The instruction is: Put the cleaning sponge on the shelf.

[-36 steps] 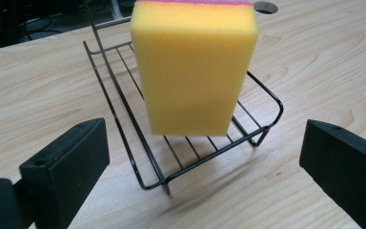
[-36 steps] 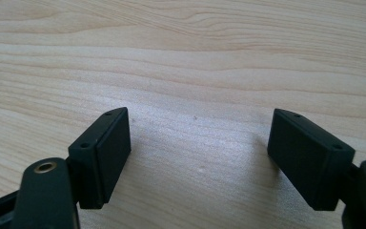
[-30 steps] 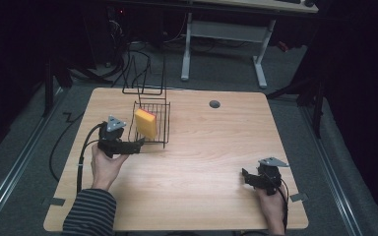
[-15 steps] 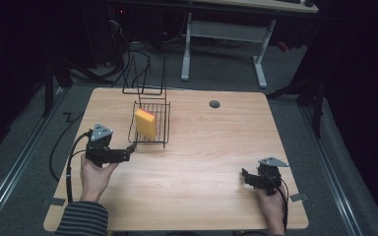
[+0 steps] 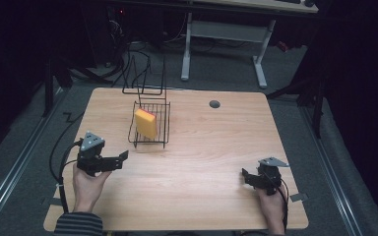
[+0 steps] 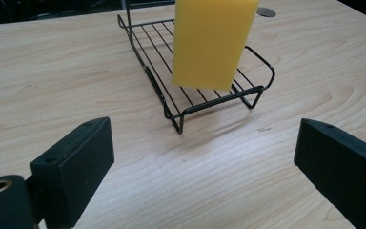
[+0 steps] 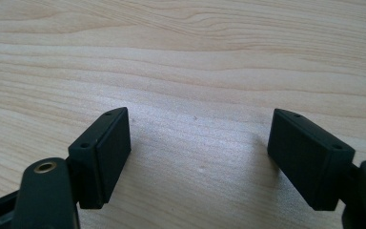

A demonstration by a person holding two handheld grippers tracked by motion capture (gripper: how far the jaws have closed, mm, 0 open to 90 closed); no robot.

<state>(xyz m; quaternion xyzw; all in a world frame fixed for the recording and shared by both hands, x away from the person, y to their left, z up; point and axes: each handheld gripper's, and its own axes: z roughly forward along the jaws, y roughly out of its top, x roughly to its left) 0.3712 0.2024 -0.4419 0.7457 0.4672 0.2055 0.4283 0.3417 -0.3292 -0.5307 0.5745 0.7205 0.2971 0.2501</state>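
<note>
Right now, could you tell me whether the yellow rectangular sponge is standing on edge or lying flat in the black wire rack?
On edge: the yellow rectangular sponge stands upright inside the black wire rack, its broad face vertical.

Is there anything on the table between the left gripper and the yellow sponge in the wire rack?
Nothing loose. Between the left gripper and the yellow sponge lies bare table; the low front rim of the wire rack crosses below the sponge. The jaws stand open and empty.
</note>
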